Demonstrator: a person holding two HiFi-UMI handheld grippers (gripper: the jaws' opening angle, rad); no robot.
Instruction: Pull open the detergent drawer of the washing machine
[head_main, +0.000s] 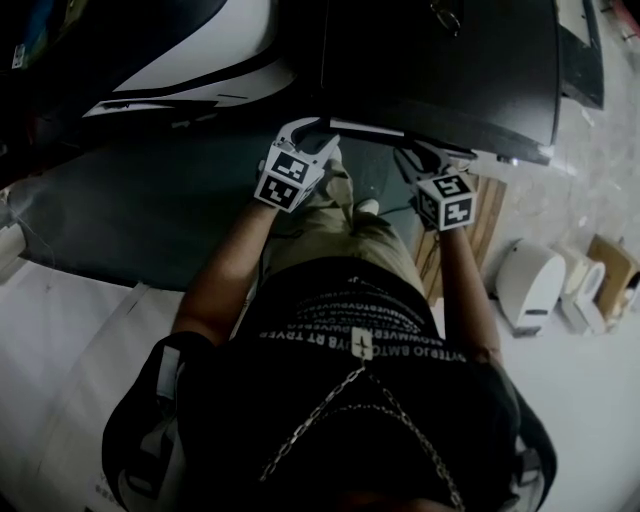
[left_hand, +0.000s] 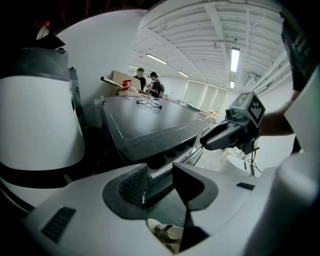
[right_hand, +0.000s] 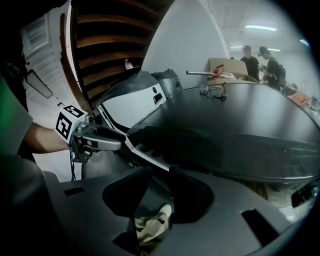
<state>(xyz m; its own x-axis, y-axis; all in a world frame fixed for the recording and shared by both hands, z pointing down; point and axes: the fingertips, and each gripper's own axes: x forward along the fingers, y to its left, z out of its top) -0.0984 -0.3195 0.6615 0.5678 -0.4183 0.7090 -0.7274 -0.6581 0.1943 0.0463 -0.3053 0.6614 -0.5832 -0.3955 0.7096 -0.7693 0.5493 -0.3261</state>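
The dark washing machine (head_main: 440, 60) fills the top of the head view. A pale strip runs along its front edge (head_main: 420, 133). Under its top a dark tray with round hollows, the detergent drawer (left_hand: 167, 156), juts out towards me. My left gripper (head_main: 318, 128) hangs at the strip's left end, and in its own view its jaws (left_hand: 160, 185) stand apart around the drawer's edge, pressing on nothing. My right gripper (head_main: 425, 160) hovers further right at the same front edge. Its jaws (right_hand: 159, 192) are open, with only trouser cloth seen through the gap.
A white rounded appliance (head_main: 190, 60) stands to the left of the machine. A pair of glasses (left_hand: 149, 102) lies on the machine's top. A small white unit (head_main: 528, 285) and cardboard boxes (head_main: 610, 270) sit on the floor at right. People stand at the far end.
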